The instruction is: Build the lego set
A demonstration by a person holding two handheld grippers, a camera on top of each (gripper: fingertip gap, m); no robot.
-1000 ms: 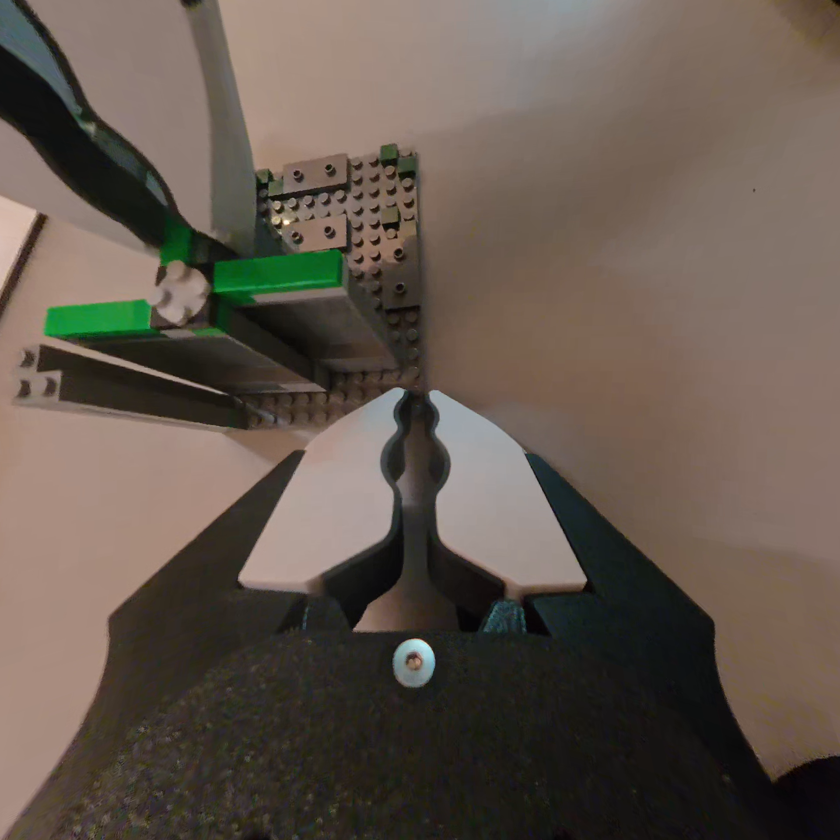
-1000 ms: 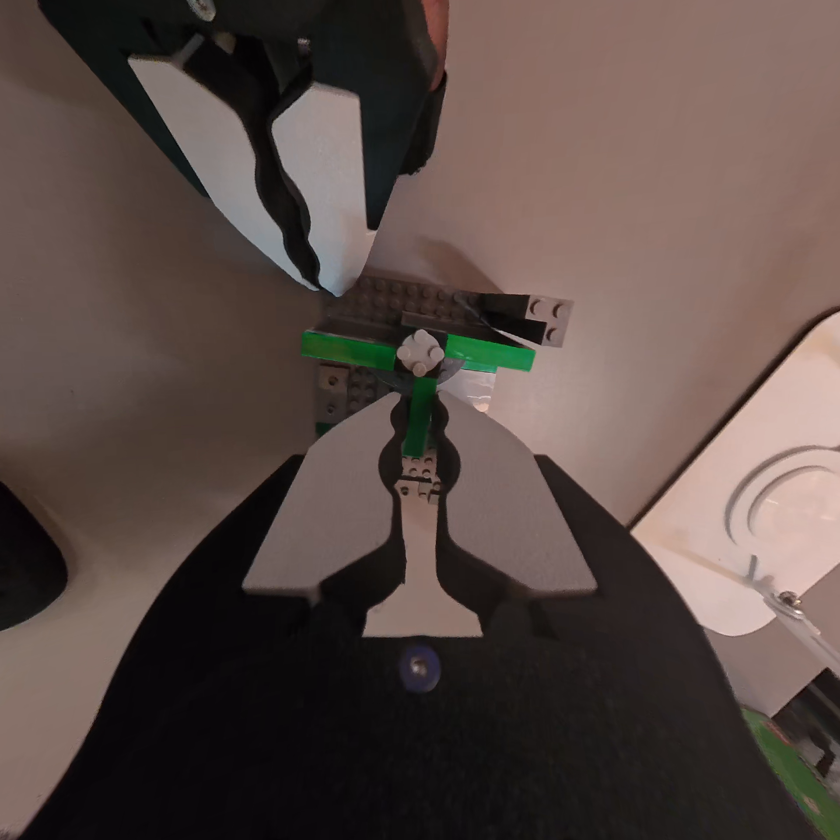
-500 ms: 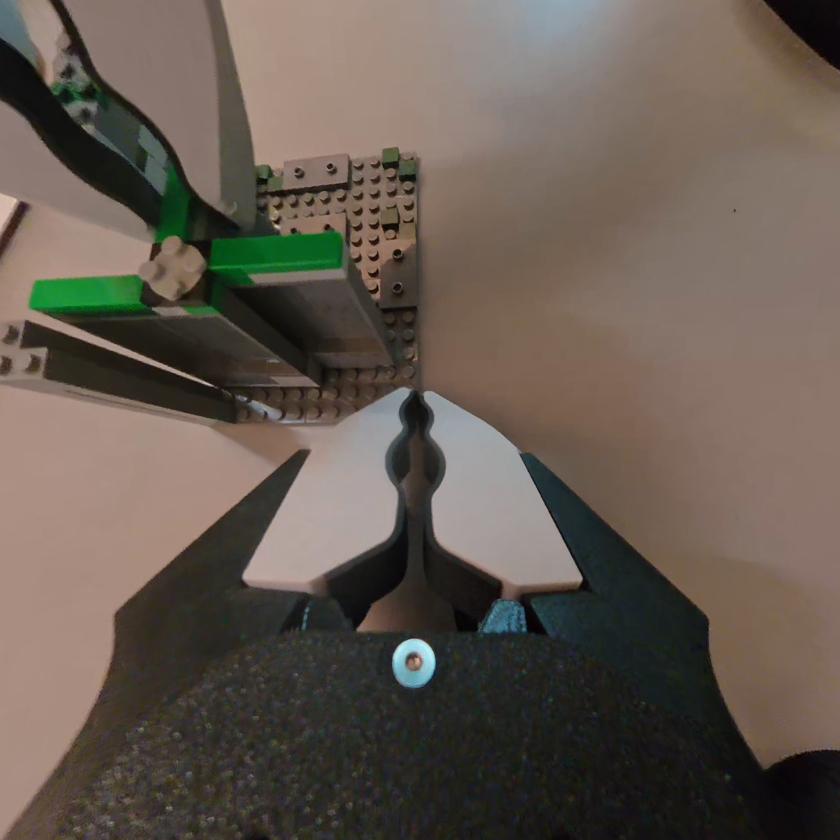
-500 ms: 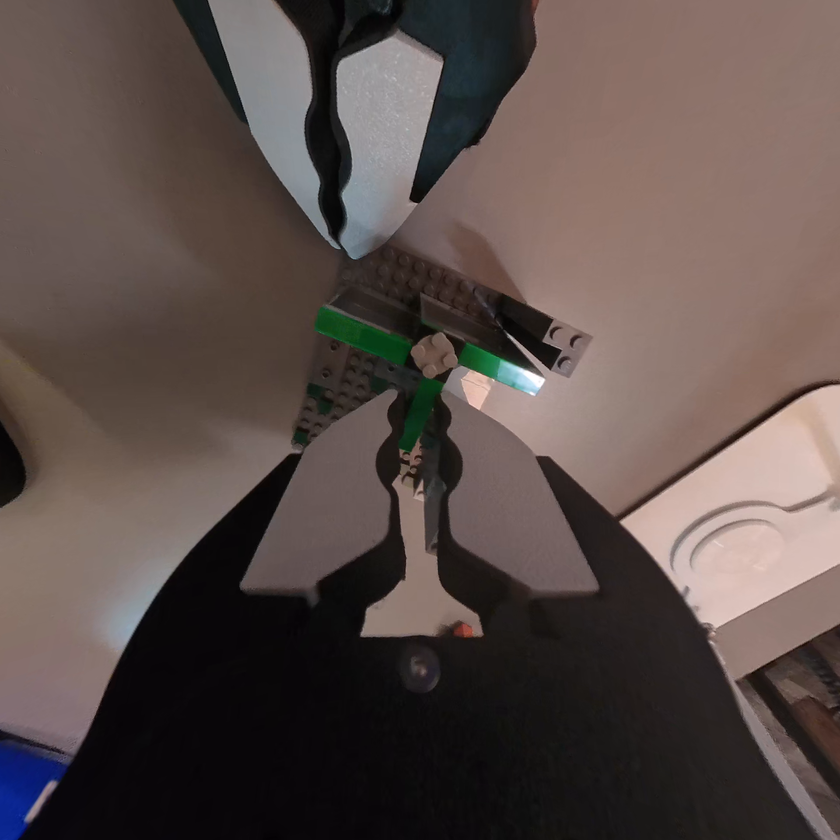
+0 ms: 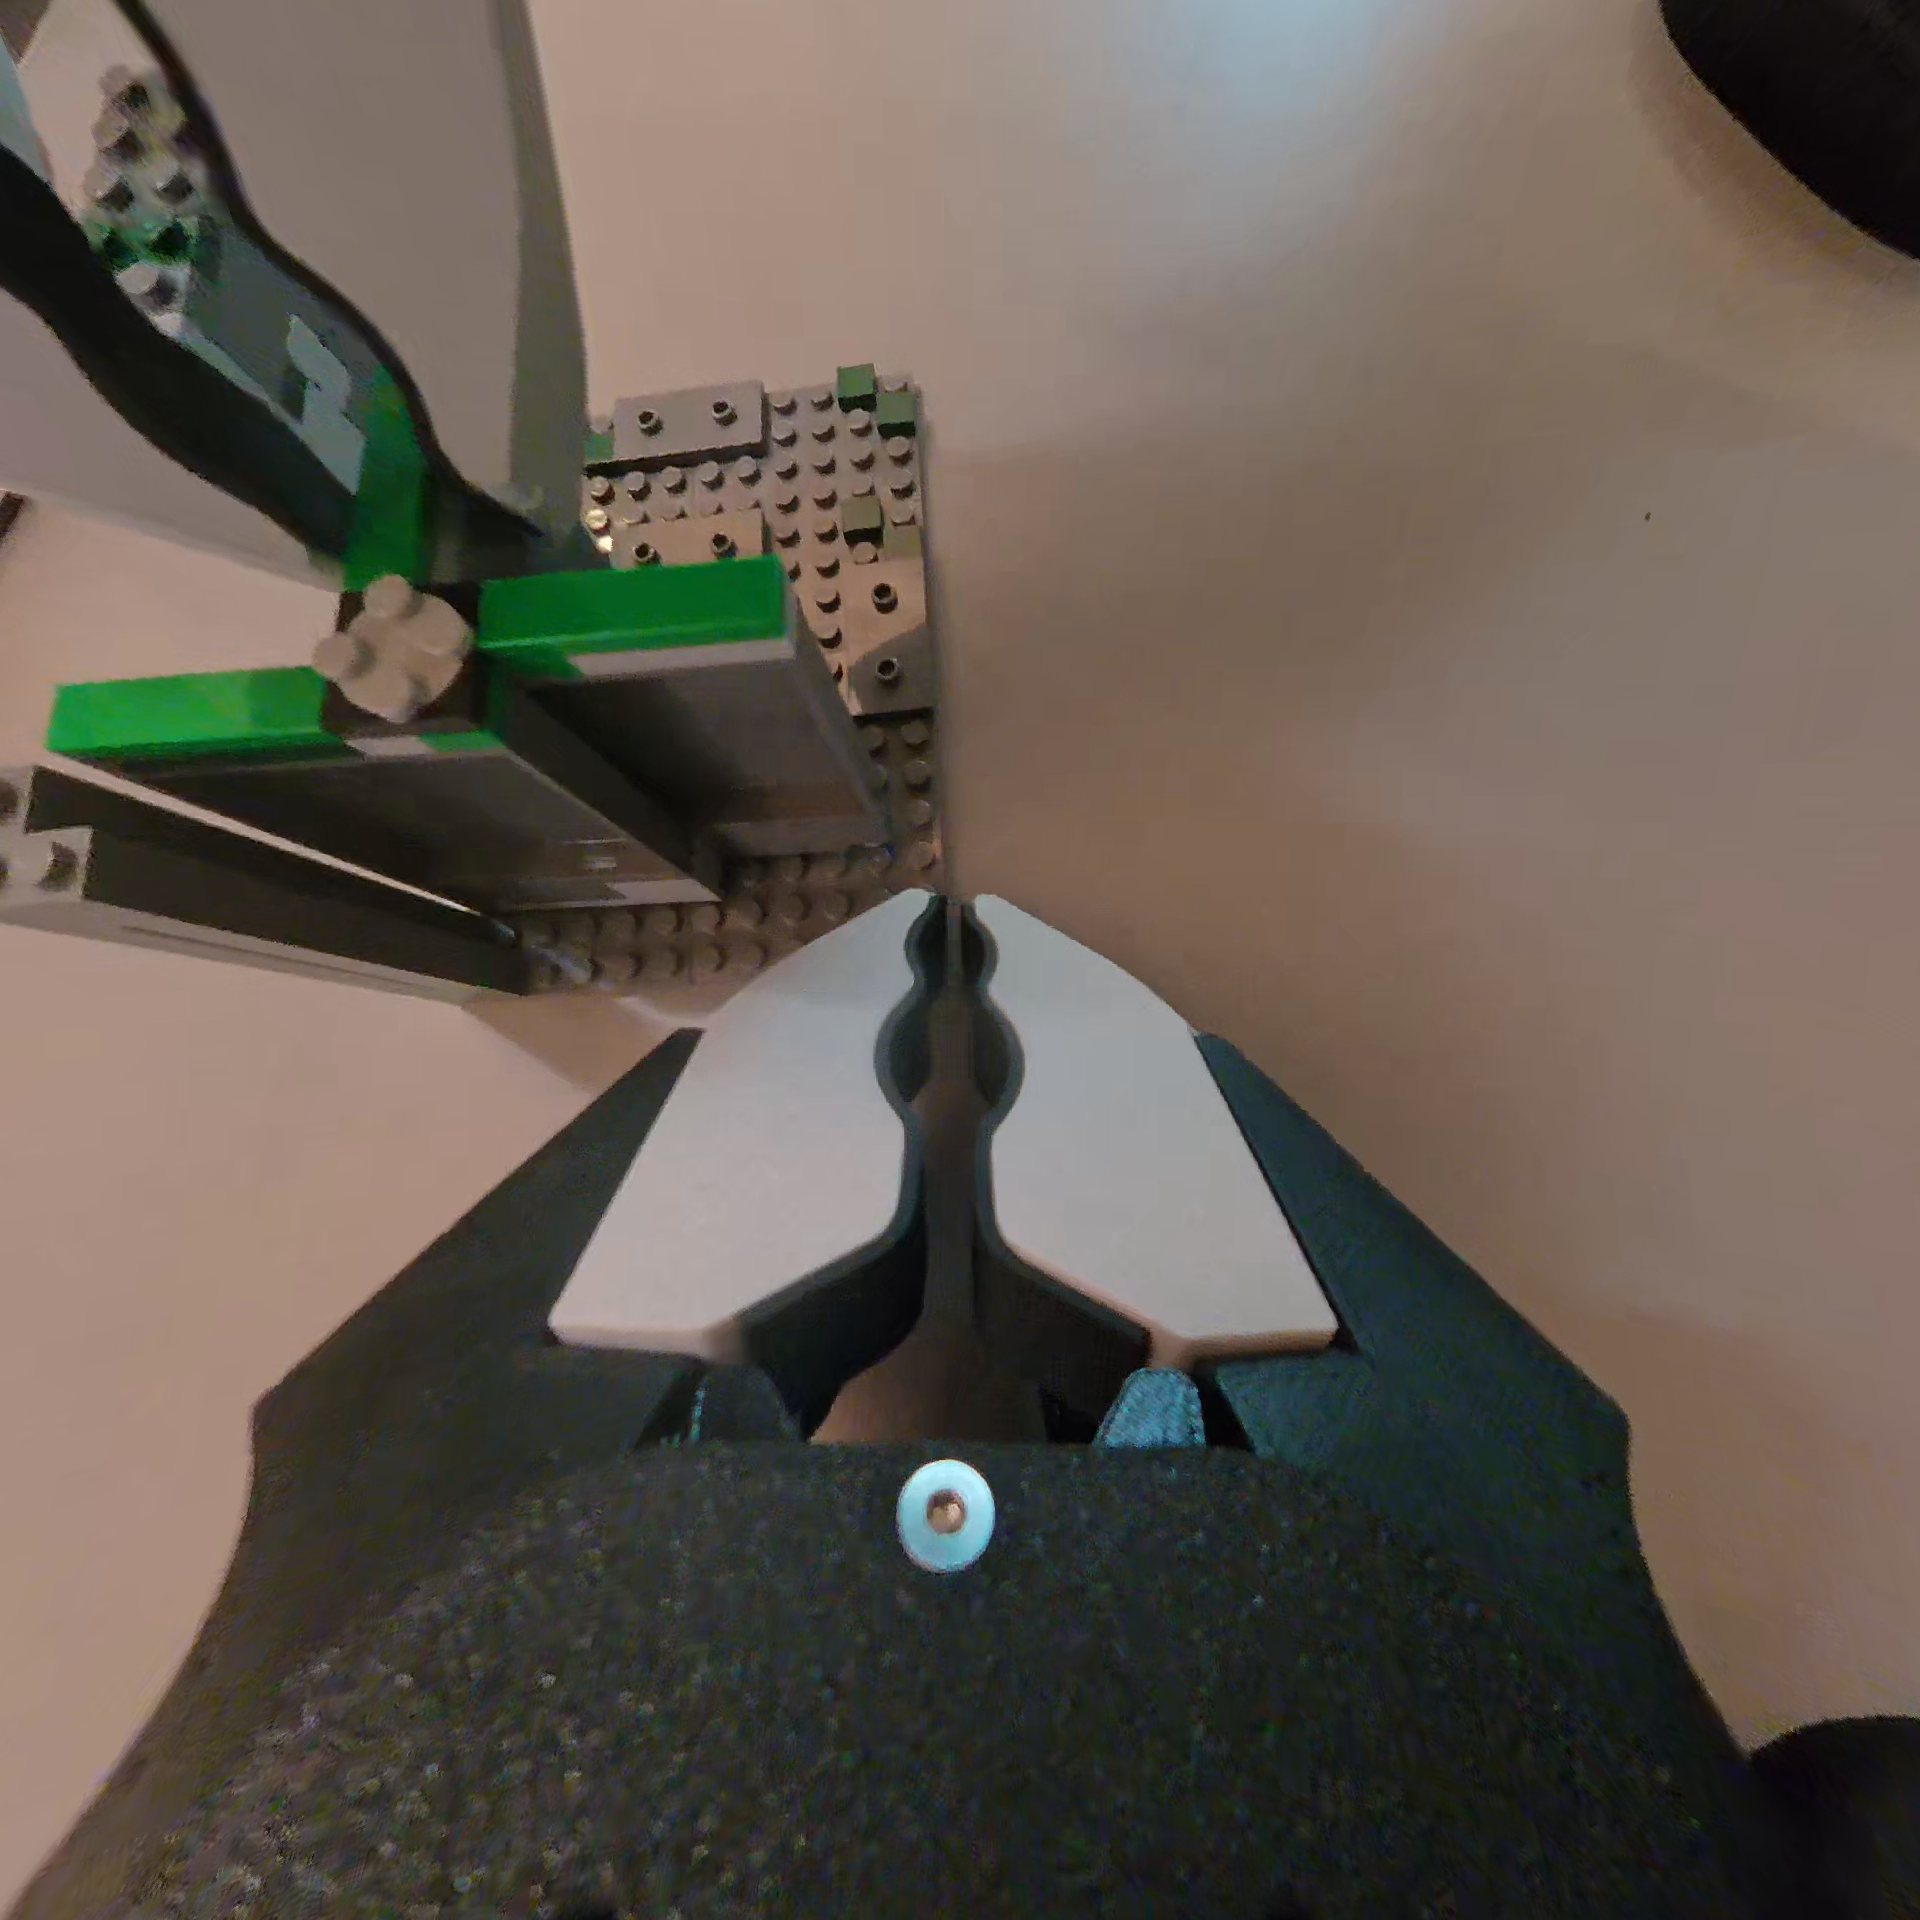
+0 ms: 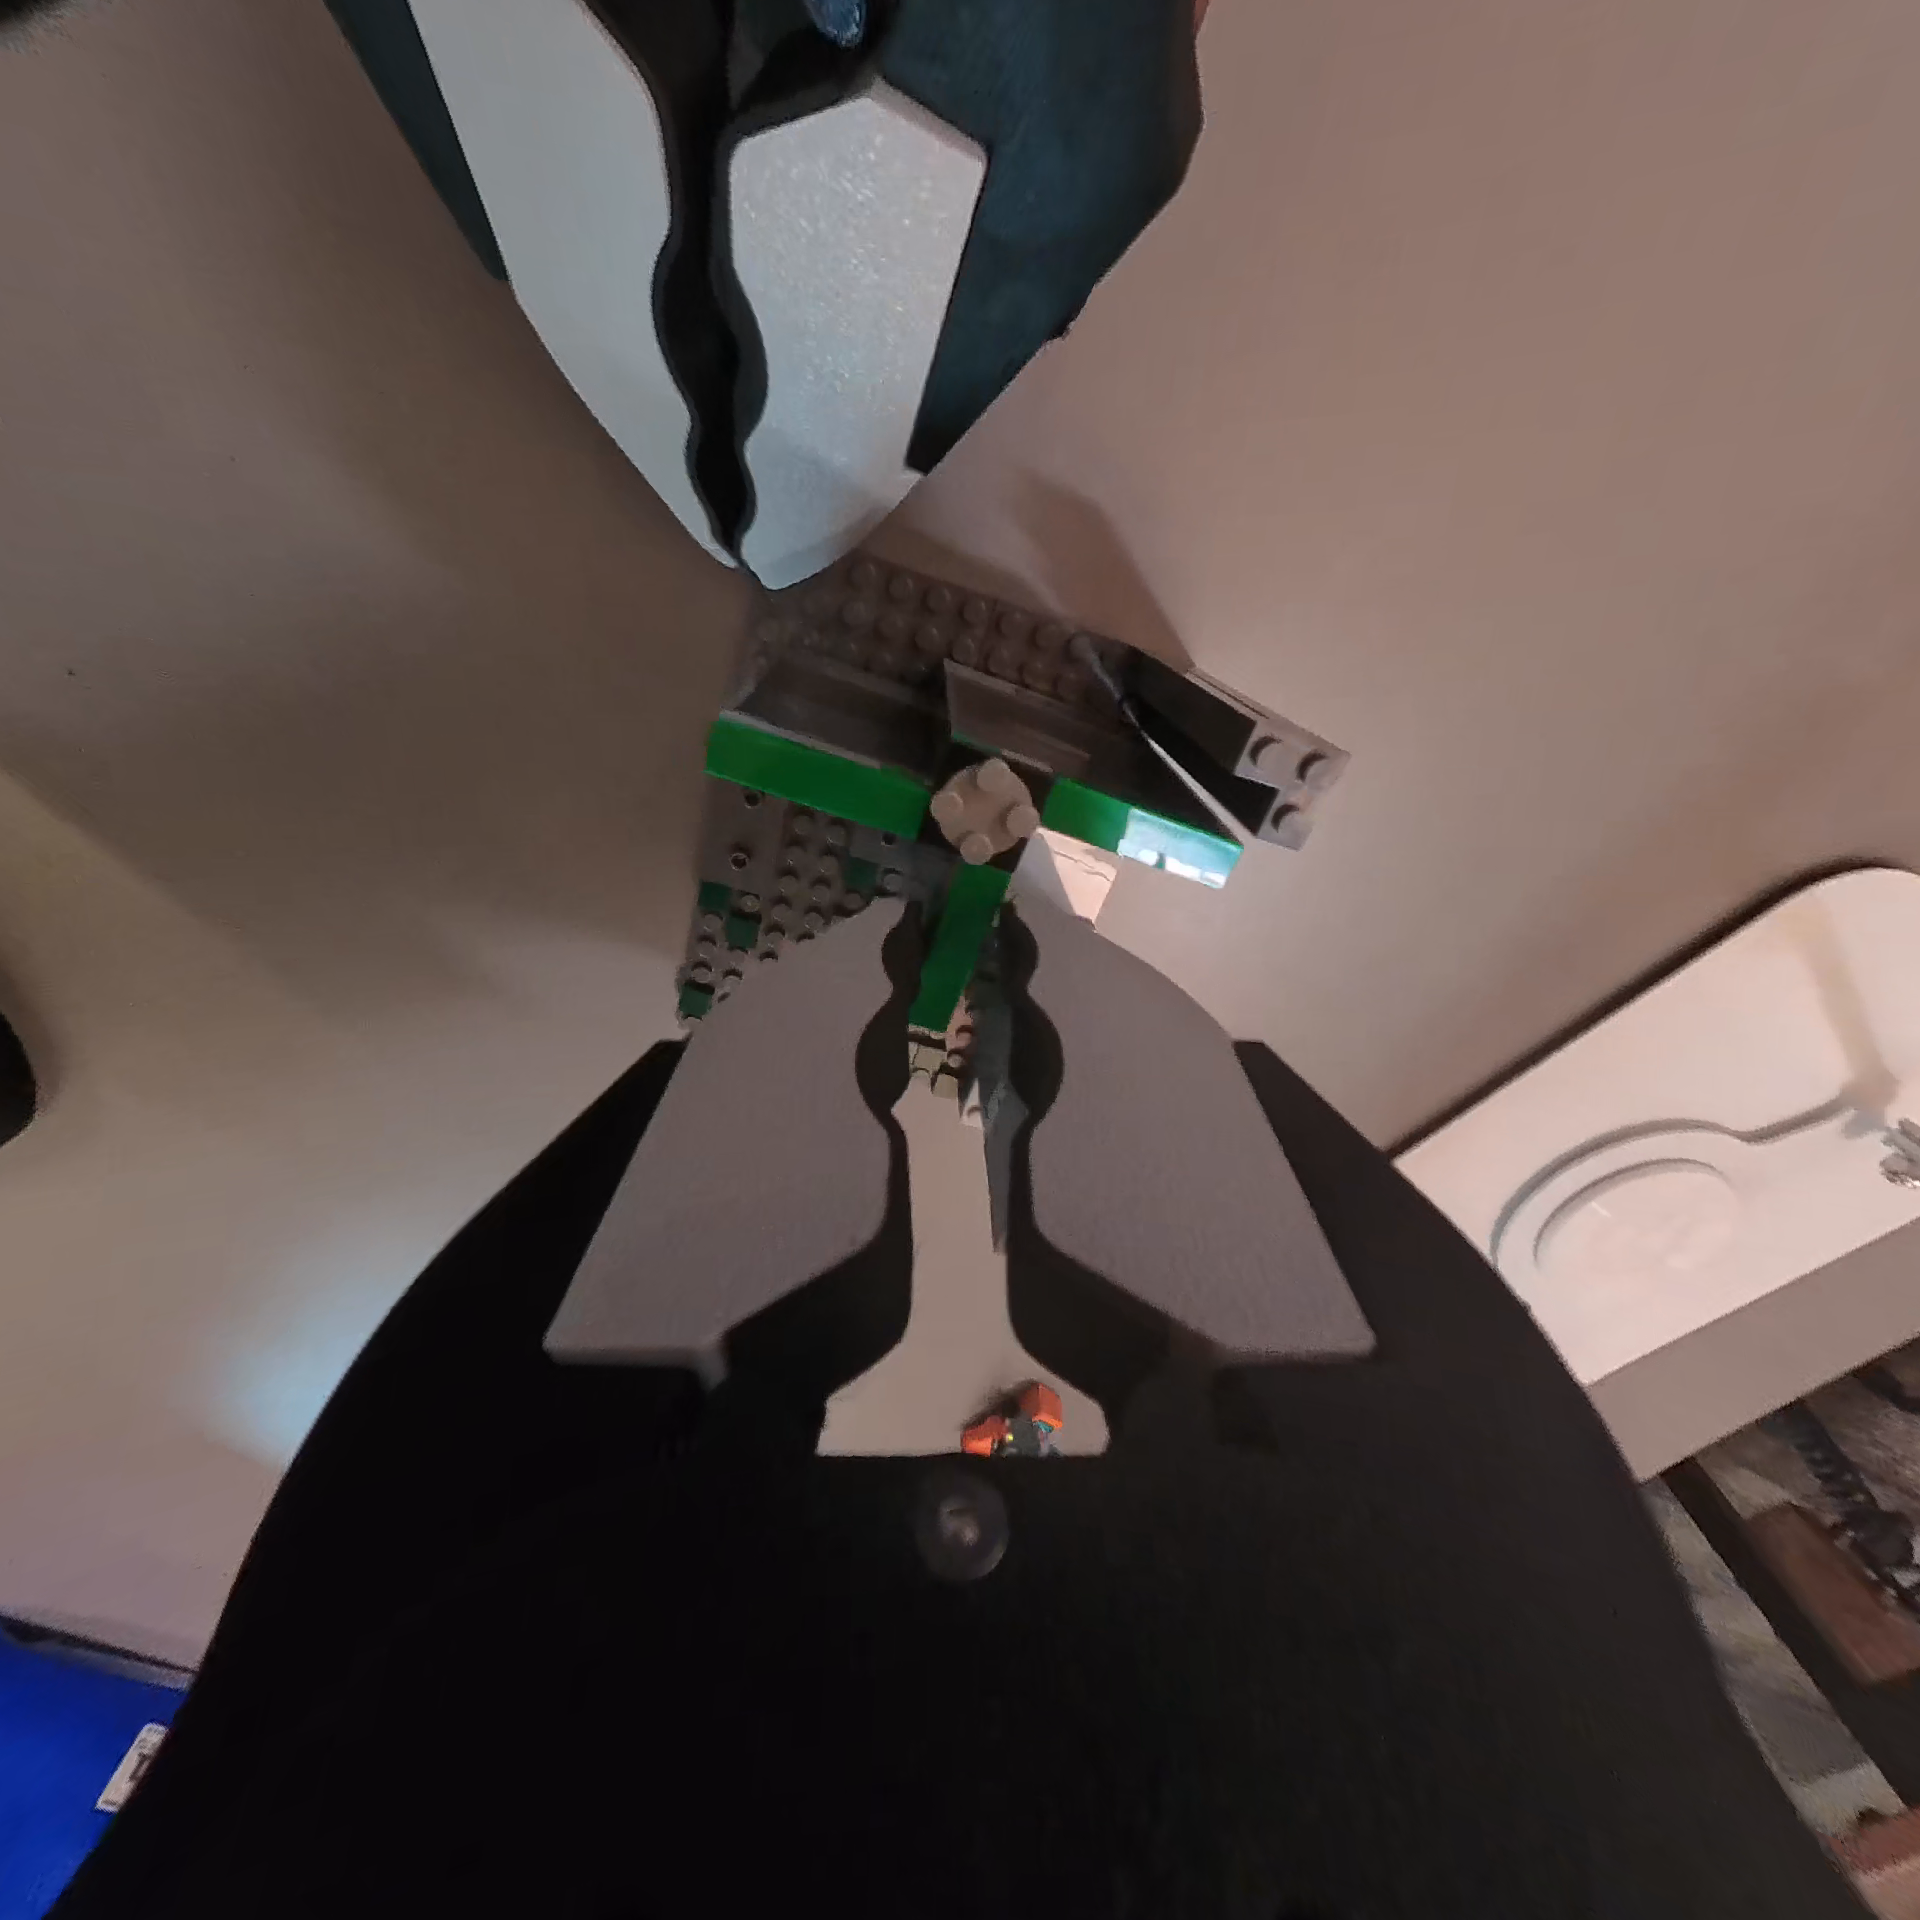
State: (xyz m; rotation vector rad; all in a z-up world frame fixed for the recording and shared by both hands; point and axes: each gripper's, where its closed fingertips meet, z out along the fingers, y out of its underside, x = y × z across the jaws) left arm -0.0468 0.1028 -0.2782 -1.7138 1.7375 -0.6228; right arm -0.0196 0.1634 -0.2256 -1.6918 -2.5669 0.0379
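The lego model is a dark grey studded baseplate (image 5: 821, 488) carrying upright grey panels topped with green tiles (image 5: 634, 613) and a round grey stud piece (image 5: 393, 649). My left gripper (image 5: 951, 906) is shut on the baseplate's near corner edge. It also shows in the right wrist view (image 6: 748, 556) at the baseplate's (image 6: 914, 613) far corner. My right gripper (image 6: 961, 920) is shut on a green-topped grey arm (image 6: 961, 935) that sticks out below the round piece (image 6: 982, 810). The right gripper also shows in the left wrist view (image 5: 436, 540) at the upper left.
A long grey and black wedge (image 5: 156, 894) juts from the model's side (image 6: 1278, 779). A white moulded tray (image 6: 1662, 1195) lies to the right, a blue object (image 6: 62, 1787) at the lower left and a small orange piece (image 6: 1013, 1434) behind the fingers. A black object (image 5: 1818, 104) sits at the top right. The black object (image 5: 1818, 104) is about 25 cm from both grippers' fingertips.
The model, held by both grippers, has turned clockwise in the right wrist view and come nearer that camera. The left fingers have closed tighter on the baseplate edge.
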